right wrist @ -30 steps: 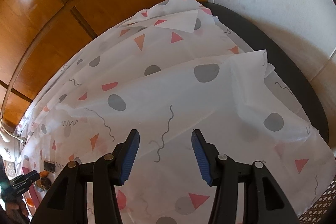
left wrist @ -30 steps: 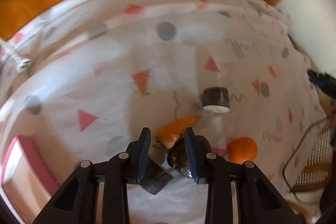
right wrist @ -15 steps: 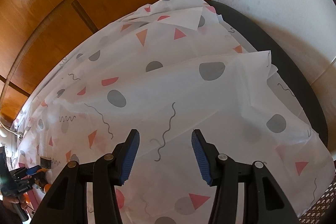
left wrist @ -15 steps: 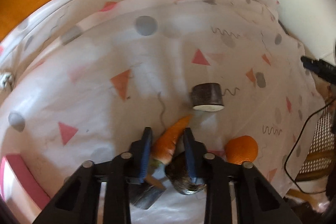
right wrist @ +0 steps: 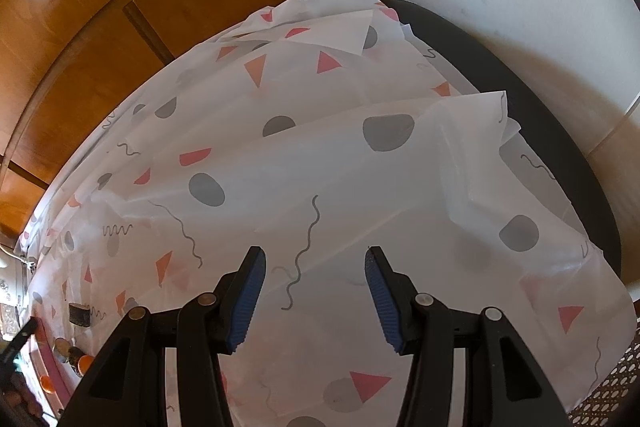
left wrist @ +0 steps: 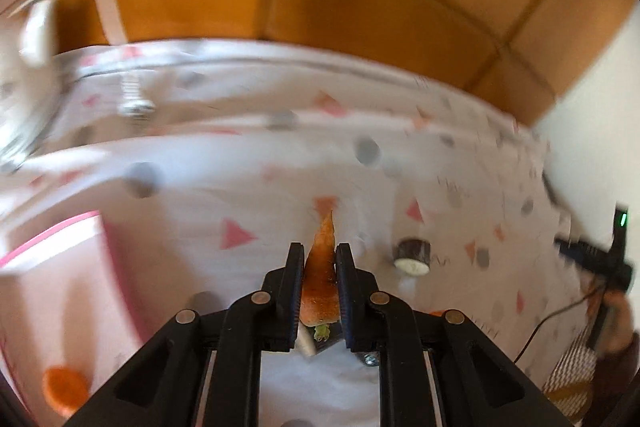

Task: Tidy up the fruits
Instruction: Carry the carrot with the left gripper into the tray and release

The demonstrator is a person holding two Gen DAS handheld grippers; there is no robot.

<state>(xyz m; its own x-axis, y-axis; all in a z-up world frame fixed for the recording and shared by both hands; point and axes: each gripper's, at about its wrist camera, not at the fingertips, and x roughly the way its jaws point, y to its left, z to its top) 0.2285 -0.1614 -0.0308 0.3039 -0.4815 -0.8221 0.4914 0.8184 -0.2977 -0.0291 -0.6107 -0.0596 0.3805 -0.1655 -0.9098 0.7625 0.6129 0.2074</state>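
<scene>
left claw (left wrist: 317, 254) now clamped on carrot (left wrist: 320, 287) | lifted off cloth (left wrist: 280, 187) | right claw (right wrist: 315, 259) unchanged, apart, empty

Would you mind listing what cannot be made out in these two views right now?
- Left wrist view: motion blur smears the tablecloth and the far metal object.
- Left wrist view: the left hand-held gripper covers the carrot sides and the things beneath it.
- Right wrist view: items at the lower left edge are too small to identify.

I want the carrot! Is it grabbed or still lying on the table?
Grabbed: the left gripper's fingers press both sides of the carrot.
</scene>
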